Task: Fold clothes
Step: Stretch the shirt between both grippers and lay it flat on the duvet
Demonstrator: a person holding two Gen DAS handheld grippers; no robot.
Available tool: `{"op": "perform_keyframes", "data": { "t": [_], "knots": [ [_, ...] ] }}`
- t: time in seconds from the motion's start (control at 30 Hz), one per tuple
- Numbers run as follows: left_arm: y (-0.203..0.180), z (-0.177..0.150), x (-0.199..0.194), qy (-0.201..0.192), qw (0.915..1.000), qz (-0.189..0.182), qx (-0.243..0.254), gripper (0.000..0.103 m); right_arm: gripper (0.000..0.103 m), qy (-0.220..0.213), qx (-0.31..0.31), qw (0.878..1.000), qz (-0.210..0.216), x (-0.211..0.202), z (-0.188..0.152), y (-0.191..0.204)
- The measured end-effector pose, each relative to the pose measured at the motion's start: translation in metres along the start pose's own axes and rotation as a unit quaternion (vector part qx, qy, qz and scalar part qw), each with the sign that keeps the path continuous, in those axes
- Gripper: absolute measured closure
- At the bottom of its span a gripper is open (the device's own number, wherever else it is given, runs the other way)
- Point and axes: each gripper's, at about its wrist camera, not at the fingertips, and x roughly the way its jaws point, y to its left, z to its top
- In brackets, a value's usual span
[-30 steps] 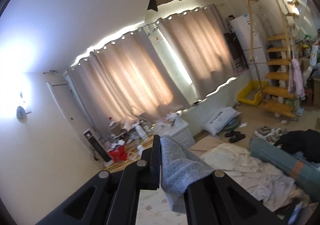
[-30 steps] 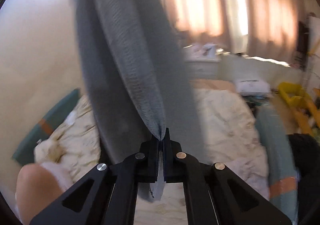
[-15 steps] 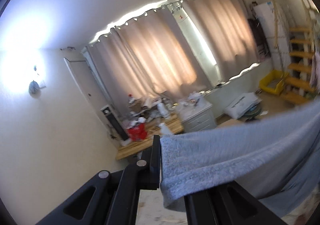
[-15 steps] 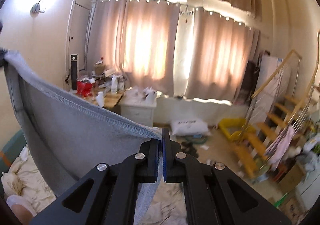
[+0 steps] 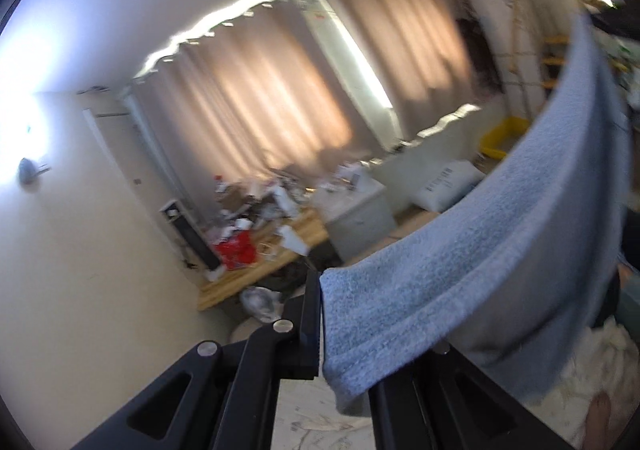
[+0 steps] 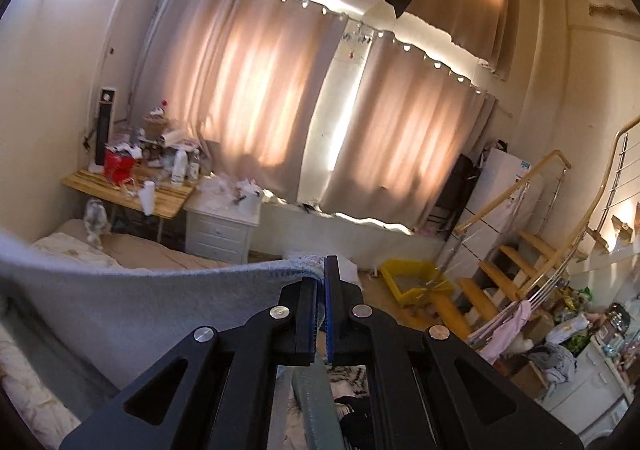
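The grey cloth (image 5: 460,282) is held in the air above the bed (image 6: 132,248), stretched between both grippers. In the left wrist view, one hemmed corner is clamped in the closed fingers of the left gripper (image 5: 320,314), and the stitched edge is seen sweeping up and to the right in a taut curve. In the right wrist view, the other corner is pinched in the closed fingers of the right gripper (image 6: 322,302), the cloth (image 6: 140,310) hanging away to the left. Beyond it, a cluttered wooden tabletop (image 6: 120,190), a white drawer unit (image 6: 220,230) and drawn curtains (image 6: 260,98) are seen; to the right, open floor, a yellow tray (image 6: 416,280) and a staircase (image 6: 512,262).
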Motion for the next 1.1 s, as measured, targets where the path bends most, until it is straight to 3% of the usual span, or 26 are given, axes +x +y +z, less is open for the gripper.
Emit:
{"op": "perform_keyframes", "data": {
  "t": [0.13, 0.3, 0.4, 0.53, 0.6, 0.7, 0.8, 0.9, 1.03, 1.1],
  "knots": [
    [-0.028, -0.02, 0.014, 0.012, 0.9988, -0.041, 0.023, 0.101, 0.101, 0.015, -0.005, 1.0, -0.005, 0.042, 0.008, 0.011],
    [-0.053, -0.059, 0.023, 0.027, 0.99, -0.138, -0.006, 0.101, 0.101, 0.012, -0.002, 1.0, 0.002, 0.093, 0.037, 0.053],
    [-0.074, -0.088, 0.023, 0.024, 0.9805, -0.194, -0.014, 0.101, 0.101, 0.013, -0.029, 0.999, 0.018, 0.12, 0.059, 0.11],
    [-0.094, -0.112, 0.024, 0.02, 0.9661, -0.257, -0.015, 0.101, 0.101, -0.011, -0.057, 0.995, 0.075, 0.137, 0.103, 0.214],
    [-0.097, -0.113, 0.021, 0.006, 0.9636, -0.267, -0.004, 0.101, 0.101, -0.032, -0.077, 0.991, 0.102, 0.131, 0.126, 0.265],
    [-0.083, -0.11, 0.024, -0.005, 0.9586, -0.283, -0.027, 0.101, 0.101, -0.059, -0.122, 0.98, 0.147, 0.112, 0.152, 0.346],
    [-0.065, -0.122, 0.046, 0.012, 0.9501, -0.305, -0.064, 0.101, 0.101, -0.059, -0.15, 0.964, 0.212, 0.098, 0.156, 0.419],
    [-0.067, -0.156, 0.065, 0.041, 0.9462, -0.31, -0.082, 0.101, 0.101, -0.033, -0.148, 0.935, 0.321, 0.09, 0.13, 0.491],
    [-0.08, -0.223, 0.092, 0.116, 0.9331, -0.326, -0.098, 0.101, 0.101, 0.03, -0.146, 0.872, 0.466, 0.084, 0.04, 0.585],
    [-0.088, -0.262, 0.102, 0.156, 0.926, -0.329, -0.099, 0.101, 0.101, 0.067, -0.145, 0.841, 0.516, 0.084, -0.014, 0.625]
  ]
}}
